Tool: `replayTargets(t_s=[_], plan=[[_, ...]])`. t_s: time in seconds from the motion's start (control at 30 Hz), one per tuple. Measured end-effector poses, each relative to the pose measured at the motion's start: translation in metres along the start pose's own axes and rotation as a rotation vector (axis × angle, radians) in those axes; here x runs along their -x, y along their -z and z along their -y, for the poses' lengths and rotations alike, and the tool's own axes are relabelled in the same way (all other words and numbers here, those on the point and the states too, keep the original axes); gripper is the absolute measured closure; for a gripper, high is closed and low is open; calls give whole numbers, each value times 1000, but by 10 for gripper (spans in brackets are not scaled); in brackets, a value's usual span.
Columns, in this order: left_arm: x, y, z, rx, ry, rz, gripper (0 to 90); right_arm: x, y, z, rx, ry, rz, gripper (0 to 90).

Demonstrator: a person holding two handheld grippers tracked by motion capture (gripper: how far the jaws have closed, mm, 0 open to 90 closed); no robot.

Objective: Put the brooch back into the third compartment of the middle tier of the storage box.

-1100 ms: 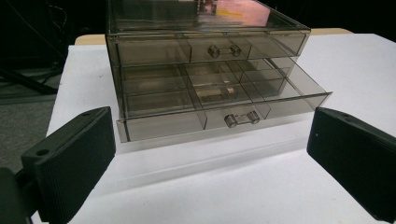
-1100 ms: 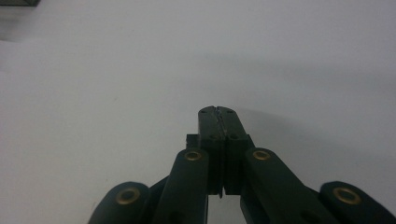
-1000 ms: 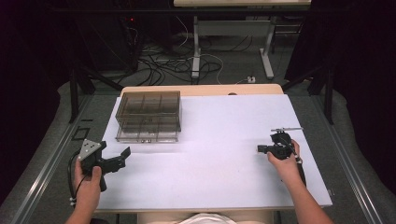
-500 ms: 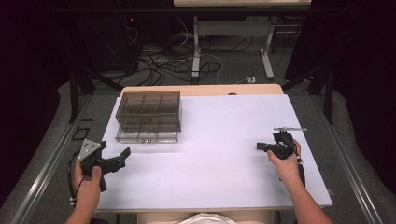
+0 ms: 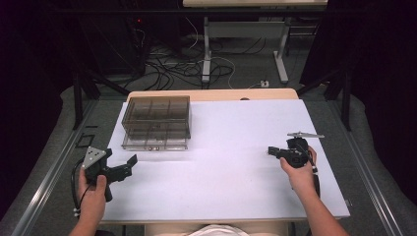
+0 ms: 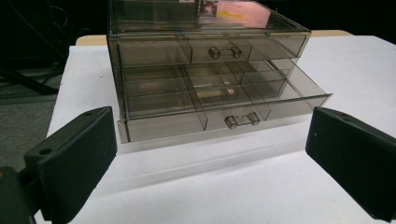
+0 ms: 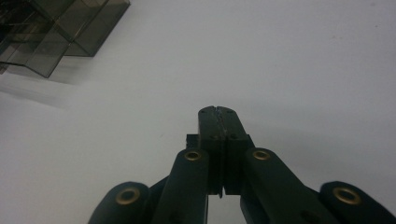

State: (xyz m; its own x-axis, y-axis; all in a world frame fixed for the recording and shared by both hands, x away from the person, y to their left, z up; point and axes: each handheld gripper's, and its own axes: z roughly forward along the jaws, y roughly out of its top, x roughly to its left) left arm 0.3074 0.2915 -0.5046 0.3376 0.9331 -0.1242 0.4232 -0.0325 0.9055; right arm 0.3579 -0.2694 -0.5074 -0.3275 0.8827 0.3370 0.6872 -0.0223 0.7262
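While both grippers wait at the near edge of the white table [image 5: 231, 196], the stock stands thus; item one, a smoky clear drawer cabinet [image 5: 156, 123], far left on the table, two tiers high; its upper drawer [image 6: 205, 49] shut flush, its lower drawer [image 6: 219, 100] pulled out toward the near side, dividers visible inside, compartments seemingly bare, though the tinted plastic makes that hard to confirm; item two, the left gripper [image 5: 120, 169], near left, jaws spread wide with nothing between them, pointed at the cabinet front and well apart from it; in the left gripper view the lower drawer's handle [image 6: 242, 120] sits between the two black pads, farther off; item three, the right gripper [image 5: 273, 152], near right, jaws pressed fully together on nothing, tips aimed leftward over bare table, well apart from the cabinet; item four, a thin metal rod [image 5: 306, 134] just beyond the right hand, purpose unclear. Progress, as I judge it: the lower drawer stands open and nothing is gripped; the likely remainder is the left gripper's approach to that drawer, to push it home or handle it.
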Motion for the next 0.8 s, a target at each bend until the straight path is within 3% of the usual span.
replayTargets(t_s=[0.4,0.8], plan=[[0,-1,0,-1,-2,-5,20,-9,-4,-3,5,0,-6,900],[-1,-1,0,-6,11,-11,25,-21,-13,-10,-38,73,-13,900]])
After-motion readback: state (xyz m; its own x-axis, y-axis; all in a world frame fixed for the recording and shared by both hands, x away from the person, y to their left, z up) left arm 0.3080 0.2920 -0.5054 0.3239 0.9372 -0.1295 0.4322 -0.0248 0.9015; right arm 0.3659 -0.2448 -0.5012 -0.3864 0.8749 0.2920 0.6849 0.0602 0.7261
